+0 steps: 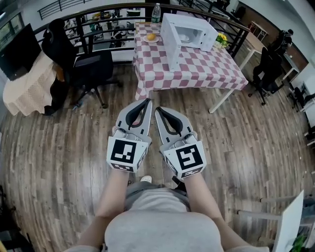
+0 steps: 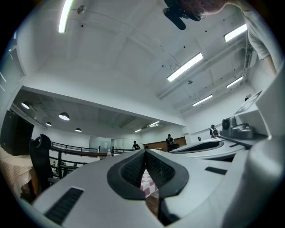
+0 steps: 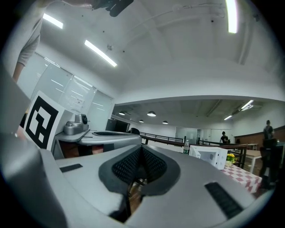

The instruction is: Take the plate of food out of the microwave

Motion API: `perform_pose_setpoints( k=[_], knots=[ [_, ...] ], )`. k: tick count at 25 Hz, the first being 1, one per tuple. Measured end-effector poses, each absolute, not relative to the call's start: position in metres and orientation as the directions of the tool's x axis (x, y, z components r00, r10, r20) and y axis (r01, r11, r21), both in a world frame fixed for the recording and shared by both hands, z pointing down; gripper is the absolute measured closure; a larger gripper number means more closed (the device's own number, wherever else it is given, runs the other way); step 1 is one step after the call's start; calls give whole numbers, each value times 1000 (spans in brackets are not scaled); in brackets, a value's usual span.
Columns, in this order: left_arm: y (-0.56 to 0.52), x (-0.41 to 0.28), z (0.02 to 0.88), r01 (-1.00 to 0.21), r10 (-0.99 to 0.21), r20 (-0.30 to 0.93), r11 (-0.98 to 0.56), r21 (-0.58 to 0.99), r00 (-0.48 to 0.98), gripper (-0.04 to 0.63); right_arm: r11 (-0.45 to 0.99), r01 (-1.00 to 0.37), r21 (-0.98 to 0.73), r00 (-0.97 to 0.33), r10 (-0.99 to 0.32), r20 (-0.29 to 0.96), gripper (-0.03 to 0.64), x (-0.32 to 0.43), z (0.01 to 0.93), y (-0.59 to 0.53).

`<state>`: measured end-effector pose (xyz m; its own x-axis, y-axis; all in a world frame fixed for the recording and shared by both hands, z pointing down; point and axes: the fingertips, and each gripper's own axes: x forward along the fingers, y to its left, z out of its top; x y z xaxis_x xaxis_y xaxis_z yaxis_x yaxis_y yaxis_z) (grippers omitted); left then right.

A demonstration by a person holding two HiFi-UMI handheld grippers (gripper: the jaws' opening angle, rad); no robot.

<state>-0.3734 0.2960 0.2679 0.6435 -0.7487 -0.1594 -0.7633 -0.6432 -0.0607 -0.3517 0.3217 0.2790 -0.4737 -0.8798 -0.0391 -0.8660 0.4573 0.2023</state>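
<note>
The white microwave (image 1: 189, 32) stands on a far table with a red-checked cloth (image 1: 197, 69), its door (image 1: 170, 44) swung open to the left. A white plate (image 1: 184, 37) shows inside it. Another small plate with an orange-yellow food item (image 1: 151, 38) sits on the table to the left of the door. Both grippers are held side by side over the wooden floor, well short of the table. My left gripper (image 1: 147, 101) (image 2: 144, 151) is shut and holds nothing. My right gripper (image 1: 158, 109) (image 3: 141, 148) also has its tips together, with nothing in it. The microwave (image 3: 209, 156) appears small in the right gripper view.
A water bottle (image 1: 156, 13) and yellow flowers (image 1: 222, 38) stand on the table by the microwave. A black office chair (image 1: 81, 64) stands at the table's left, another chair (image 1: 266, 74) at the right. A dark railing (image 1: 98, 10) runs behind.
</note>
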Motion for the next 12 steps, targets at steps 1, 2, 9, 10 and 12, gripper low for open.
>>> perform_pose_setpoints(
  k=[1, 2, 9, 10, 12],
  knots=[
    [291, -369, 270, -753, -739, -157, -655, -59, 655, 597, 446, -873, 200, -461, -886, -37, 592, -347, 280, 317],
    [287, -365, 271, -742, -729, -153, -668, -58, 668, 597, 433, -880, 197, -447, -894, -33, 592, -343, 282, 313],
    [263, -336, 281, -681, -670, -141, -731, -50, 729, 597, 344, -922, 176, -352, -936, -15, 592, -311, 292, 290],
    [260, -332, 284, -673, -663, -137, -738, -45, 736, 597, 336, -925, 178, -344, -939, -11, 592, -307, 295, 288],
    [256, -324, 291, -657, -649, -125, -753, -36, 751, 597, 316, -932, 175, -322, -947, -4, 592, -298, 300, 285]
  ],
)
